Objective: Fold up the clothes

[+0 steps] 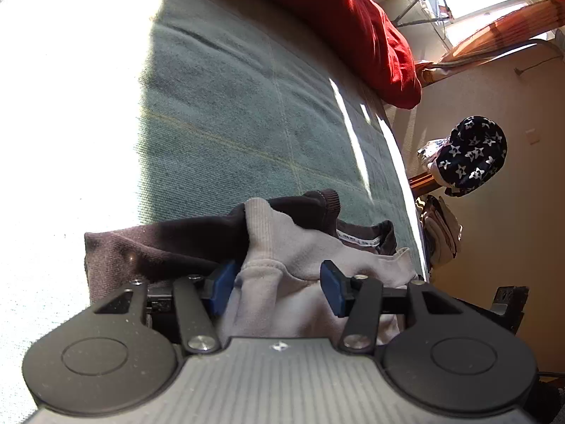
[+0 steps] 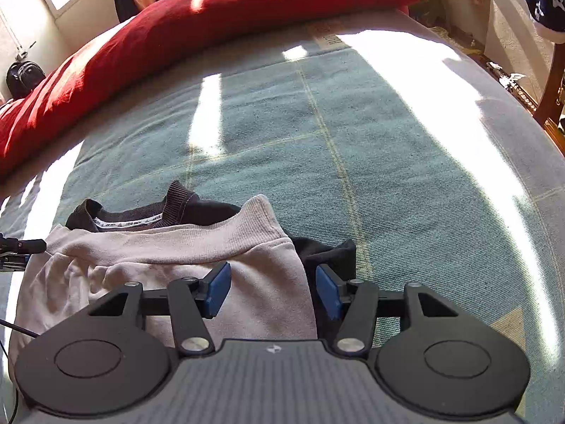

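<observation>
Bed (image 2: 388,148), green-grey checked cover, carries the whole work area; strong sun patches wash out parts of it. One red duvet (image 2: 212,24) is bunched along the far edge, well apart from the clothes.

Clothes counted: two garments in one stack at the near edge of the bed. One pale sweatshirt (image 2: 169,265) lies on top; one dark sweatshirt (image 2: 141,215) lies under it, with its ribbed collar and label showing beyond the pale one's edge, and dark cloth sticking out past the pale one's right side. The long axis of the pale piece runs across the right wrist view, left to right.

Grippers counted: two. The right gripper (image 2: 273,289) points down at the right end of the pale sweatshirt. Its fingers (image 2: 219,288) stand apart, released; the pale cloth's right edge lies between them, but no pad appears to press on it. The left gripper (image 1: 279,288) comes in from the opposite end. Its fingers (image 1: 222,284) also stand apart, released, straddling a raised fold of pale cloth; the left pad sits close against the cloth, and contact cannot be confirmed.

Key relation: the pale sweatshirt lies directly ahead of and below both sets of fingers, one gripper at each end of its long axis. Neither is clearly nearer. Judgement: both are placed to pinch their ends for the next fold.
</observation>
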The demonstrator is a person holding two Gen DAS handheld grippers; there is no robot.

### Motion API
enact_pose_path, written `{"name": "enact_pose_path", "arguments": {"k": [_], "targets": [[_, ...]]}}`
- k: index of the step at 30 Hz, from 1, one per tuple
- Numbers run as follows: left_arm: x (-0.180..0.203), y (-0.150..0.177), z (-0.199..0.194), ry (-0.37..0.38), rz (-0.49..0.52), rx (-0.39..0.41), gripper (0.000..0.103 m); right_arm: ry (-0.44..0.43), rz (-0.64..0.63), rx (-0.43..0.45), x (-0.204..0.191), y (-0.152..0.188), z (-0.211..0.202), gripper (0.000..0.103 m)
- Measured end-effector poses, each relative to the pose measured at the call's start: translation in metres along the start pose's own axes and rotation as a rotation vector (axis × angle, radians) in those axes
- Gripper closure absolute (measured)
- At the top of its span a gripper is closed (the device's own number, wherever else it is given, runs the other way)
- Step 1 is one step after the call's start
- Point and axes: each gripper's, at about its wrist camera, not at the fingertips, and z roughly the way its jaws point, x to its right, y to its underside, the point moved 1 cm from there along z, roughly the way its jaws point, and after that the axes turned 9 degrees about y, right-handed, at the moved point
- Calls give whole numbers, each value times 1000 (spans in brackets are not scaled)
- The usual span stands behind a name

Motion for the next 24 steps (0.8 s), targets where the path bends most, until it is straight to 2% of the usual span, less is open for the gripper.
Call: {"name": "enact_pose_path", "arguments": {"k": [1,3,4,6,11,15,18,20,22,24], "targets": [[3,1,1,-21,13,-5,63,-13,20,-21,5,1,7,46],[9,2,1,-60,37,-8,81,-16,22,-44,6,5,17,60],[12,4,0,-78,45,-5,85,-6,11,-44,3,6,18,66],[19,6,-7,-102,60,10,95,6,5,-39,2,5,14,98],[51,11,-36,-109,116,42,97,-22,2,-18,-3,-3,-14,98],[56,9,-54,-137,108,60,97,-47,-17,14,-8,-12,-31,98],[43,3,-41,-173,111,46,96,-23,-41,-8,-11,-15,-14,98],[30,-3,-21,-213,106,20,92,6,-39,-25,-8,-12,3,97],[23,-5,-9,-236,100,-11,89,42,-51,-47,-9,-10,13,95],[28,-2,-10,-252,126,-14,82,58,-73,-36,-13,-8,6,88]]}}
